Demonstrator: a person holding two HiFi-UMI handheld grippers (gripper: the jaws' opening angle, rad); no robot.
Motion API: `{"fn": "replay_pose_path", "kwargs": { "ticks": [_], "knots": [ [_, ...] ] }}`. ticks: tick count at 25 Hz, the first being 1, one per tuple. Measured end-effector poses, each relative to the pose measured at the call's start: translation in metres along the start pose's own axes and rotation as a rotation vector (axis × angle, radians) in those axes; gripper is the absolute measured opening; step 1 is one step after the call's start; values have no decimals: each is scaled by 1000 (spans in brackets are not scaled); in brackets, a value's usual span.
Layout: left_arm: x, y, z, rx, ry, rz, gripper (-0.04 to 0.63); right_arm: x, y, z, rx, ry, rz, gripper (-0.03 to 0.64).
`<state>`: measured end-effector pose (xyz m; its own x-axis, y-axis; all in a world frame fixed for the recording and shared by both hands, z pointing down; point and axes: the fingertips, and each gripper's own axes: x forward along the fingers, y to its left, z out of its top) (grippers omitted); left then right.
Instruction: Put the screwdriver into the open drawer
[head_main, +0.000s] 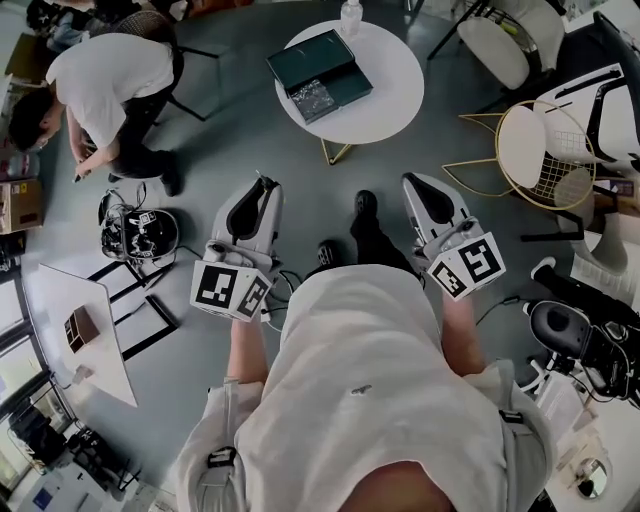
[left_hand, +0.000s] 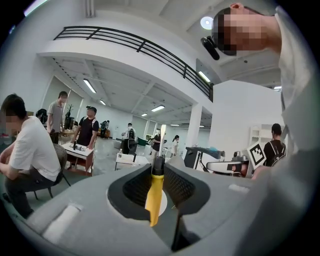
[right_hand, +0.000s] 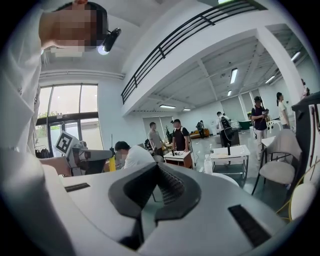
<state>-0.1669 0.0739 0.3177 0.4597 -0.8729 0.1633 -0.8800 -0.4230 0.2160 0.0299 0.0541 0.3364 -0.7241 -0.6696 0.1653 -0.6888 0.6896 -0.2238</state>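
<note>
My left gripper (head_main: 262, 192) is held out at waist height, shut on a screwdriver (left_hand: 153, 195) with a yellow handle and a black end. In the left gripper view the handle stands upright between the dark ribbed pads, its black end poking past the tips of the left gripper (left_hand: 158, 169). My right gripper (head_main: 416, 186) is held level beside it, a body's width to the right. The right gripper (right_hand: 159, 169) is shut with nothing between its pads. Its view also catches the yellow handle (right_hand: 112, 163) far left. I see no drawer in any view.
A round white table (head_main: 390, 105) stands ahead with a dark open case (head_main: 318, 75) and a bottle (head_main: 351, 15) on it. A gold wire chair (head_main: 535, 150) is at right. A person (head_main: 105, 85) crouches at left by gear on the floor (head_main: 140, 235).
</note>
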Motion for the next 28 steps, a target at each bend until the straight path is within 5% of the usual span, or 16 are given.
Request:
{"fn": "replay_pose_path", "kwargs": {
  "ticks": [15, 28],
  "knots": [
    [120, -27, -6, -6, 75, 58, 83, 25, -110, 21, 51, -8, 97, 8],
    [156, -11, -32, 117, 239, 115, 83, 55, -139, 6, 105, 56, 141, 8]
  ]
}}
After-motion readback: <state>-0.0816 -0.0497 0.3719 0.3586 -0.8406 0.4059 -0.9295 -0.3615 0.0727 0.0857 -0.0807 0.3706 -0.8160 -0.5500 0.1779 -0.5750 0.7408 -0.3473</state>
